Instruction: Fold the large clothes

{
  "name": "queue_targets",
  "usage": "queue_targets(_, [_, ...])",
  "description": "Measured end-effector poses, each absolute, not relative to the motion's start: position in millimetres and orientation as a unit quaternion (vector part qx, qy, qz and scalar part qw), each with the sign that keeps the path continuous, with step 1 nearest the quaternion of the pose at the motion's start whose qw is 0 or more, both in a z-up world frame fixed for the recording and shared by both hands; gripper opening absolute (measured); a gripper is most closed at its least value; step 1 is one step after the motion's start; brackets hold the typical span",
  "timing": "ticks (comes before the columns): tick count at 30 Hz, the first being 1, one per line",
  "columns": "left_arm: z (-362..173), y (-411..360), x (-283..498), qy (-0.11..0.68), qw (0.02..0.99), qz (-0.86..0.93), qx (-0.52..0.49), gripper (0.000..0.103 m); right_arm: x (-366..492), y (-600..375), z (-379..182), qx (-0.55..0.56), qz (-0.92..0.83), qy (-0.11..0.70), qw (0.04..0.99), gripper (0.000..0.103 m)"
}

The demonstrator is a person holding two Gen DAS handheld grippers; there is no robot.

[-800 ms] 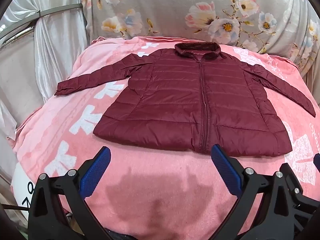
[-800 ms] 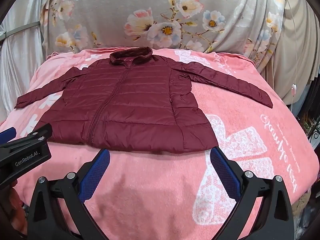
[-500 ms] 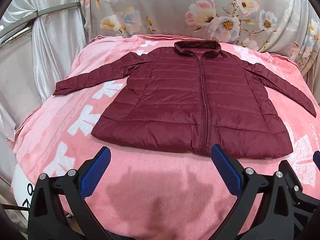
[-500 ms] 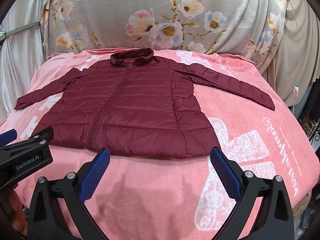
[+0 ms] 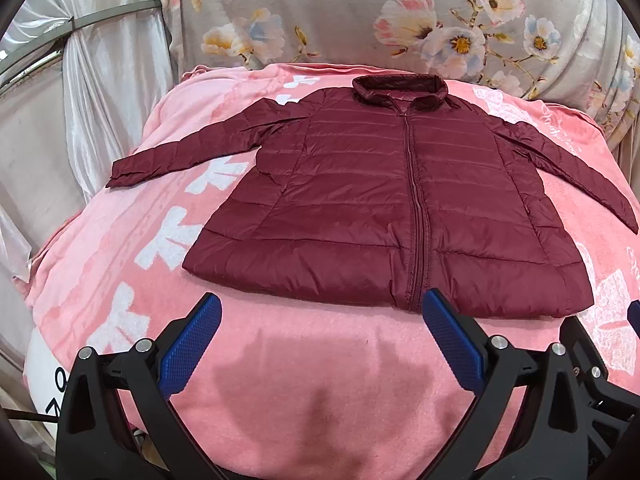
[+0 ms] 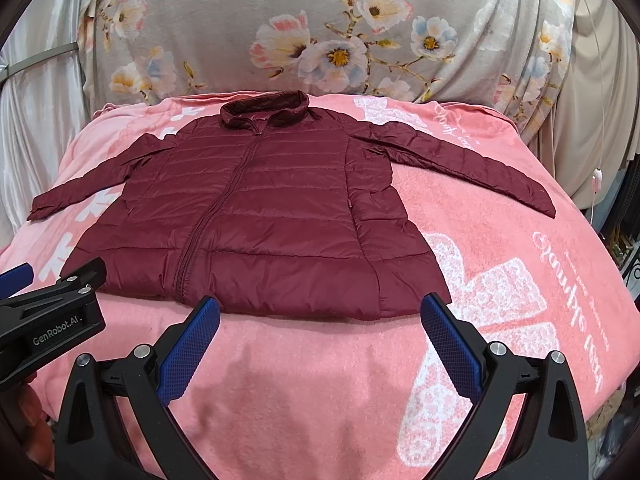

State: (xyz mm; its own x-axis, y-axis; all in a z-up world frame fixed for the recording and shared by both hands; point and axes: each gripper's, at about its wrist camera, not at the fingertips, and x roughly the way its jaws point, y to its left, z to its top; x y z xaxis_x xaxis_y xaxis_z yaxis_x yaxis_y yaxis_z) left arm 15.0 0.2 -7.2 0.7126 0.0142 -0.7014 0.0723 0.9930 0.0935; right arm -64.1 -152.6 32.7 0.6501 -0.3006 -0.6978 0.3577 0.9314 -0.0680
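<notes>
**Flat on the blanket: jacket laid out, both grippers spread above the near edge**

Plainly, a maroon quilted jacket [image 5: 400, 200] is seen spread face up on a pink blanket [image 5: 312, 380], zipped shut down the front. Its collar [image 5: 400, 90] is turned toward the far edge of the blanket, and its hem [image 5: 360, 284] is laid toward the near edge. Both sleeves are stretched outward: one sleeve [image 5: 192, 152] is pointed at the far left corner, the other [image 6: 472, 164] is angled toward the right edge. The jacket is placed left of the blanket's middle in the right wrist view, with a wide bare strip of blanket kept on the right, where white printed patterns and lettering [image 6: 560, 272] are shown.

The left gripper [image 5: 318, 320] is held over the near edge, its blue-padded fingers [image 5: 192, 344] spread wide with nothing between them. Its right finger tip is seen just at the hem beside the zip; whether contact is made cannot be told. The right gripper [image 6: 320, 322] is likewise spread wide and empty, with its fingers [image 6: 450, 344] set just short of the hem on the jacket's right half. The left gripper's black body is caught at the left border of the right wrist view, close beside the right gripper.

Behind the far edge, a grey floral cloth [image 6: 320, 32] is draped, and a pale curtain [image 5: 100, 80] is hung at the left.
</notes>
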Motion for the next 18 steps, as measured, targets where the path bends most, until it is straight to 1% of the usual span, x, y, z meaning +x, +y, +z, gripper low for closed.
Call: queue_targets(18, [-6.6,2.9,16.0,0.381,0.923,-0.016,0.058,0.098,-64.0,-153.0,32.8,0.037,-0.181,0.377,0.908,0.098])
